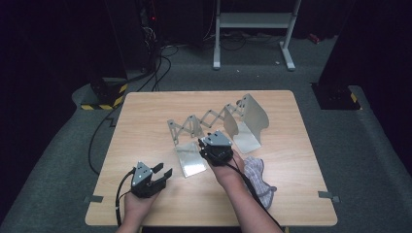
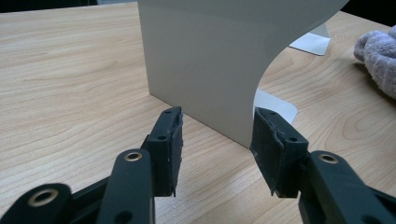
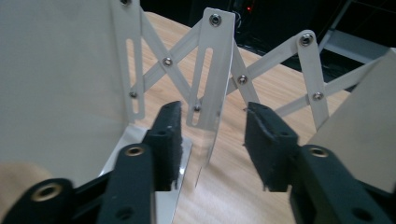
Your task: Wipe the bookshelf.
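Bookend rack of pale grey metal sitting near the middle of the wooden table: two curved upright end plates with flat feet, joined by a riveted, slotted scissor lattice, stretched partway open. Right gripper hovering just above the nearer plate, jaws gaping, pads gripping nothing, lattice standing beyond them. Left gripper resting low at the near left, released too, facing the plate's broad face without touching. Crumpled lilac-grey cloth lying beside the right forearm. Light wood-grain tabletop, grey carpet underneath, black cables trailing behind, white stand legs rising in a dark room.
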### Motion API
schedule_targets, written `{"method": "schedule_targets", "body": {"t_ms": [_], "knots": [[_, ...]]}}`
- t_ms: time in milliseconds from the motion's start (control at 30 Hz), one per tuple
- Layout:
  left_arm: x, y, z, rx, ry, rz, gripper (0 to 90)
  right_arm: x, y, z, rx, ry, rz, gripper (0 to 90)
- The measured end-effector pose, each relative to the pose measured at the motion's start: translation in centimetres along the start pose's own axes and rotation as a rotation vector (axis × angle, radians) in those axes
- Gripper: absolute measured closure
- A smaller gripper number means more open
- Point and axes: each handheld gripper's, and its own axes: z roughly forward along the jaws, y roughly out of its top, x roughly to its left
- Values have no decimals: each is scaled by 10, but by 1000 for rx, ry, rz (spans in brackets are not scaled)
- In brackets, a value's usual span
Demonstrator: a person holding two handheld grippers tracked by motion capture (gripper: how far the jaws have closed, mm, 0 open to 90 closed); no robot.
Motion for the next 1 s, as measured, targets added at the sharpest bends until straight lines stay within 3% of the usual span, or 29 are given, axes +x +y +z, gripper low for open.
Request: {"method": "schedule_targets", "body": {"t_ms": [33, 67, 100, 400, 567, 733, 867, 1000], "knots": [[0, 0, 0, 2, -2, -2, 527, -1, 1, 3, 8, -5, 1, 668], [0, 0, 1, 3, -1, -3, 525, -3, 0, 7, 15, -11, 4, 809], [0, 0, 1, 5, -2, -5, 525, -4, -1, 7, 18, -10, 3, 867], [-3, 1, 3, 6, -13, 0, 513, -12, -13, -11, 2, 16, 12, 883], [-11, 4, 6, -1, -48, 13, 470, -22, -28, -33, -16, 20, 12, 876], [-23, 10, 10, -8, -97, 25, 427, -38, -45, -56, -28, -14, 19, 860], [-34, 16, 14, -20, -112, 45, 400, -46, -48, -58, -26, -38, 27, 844], [-39, 20, 17, -31, -109, 42, 384, -52, -40, -47, -10, -62, 25, 819]]}}
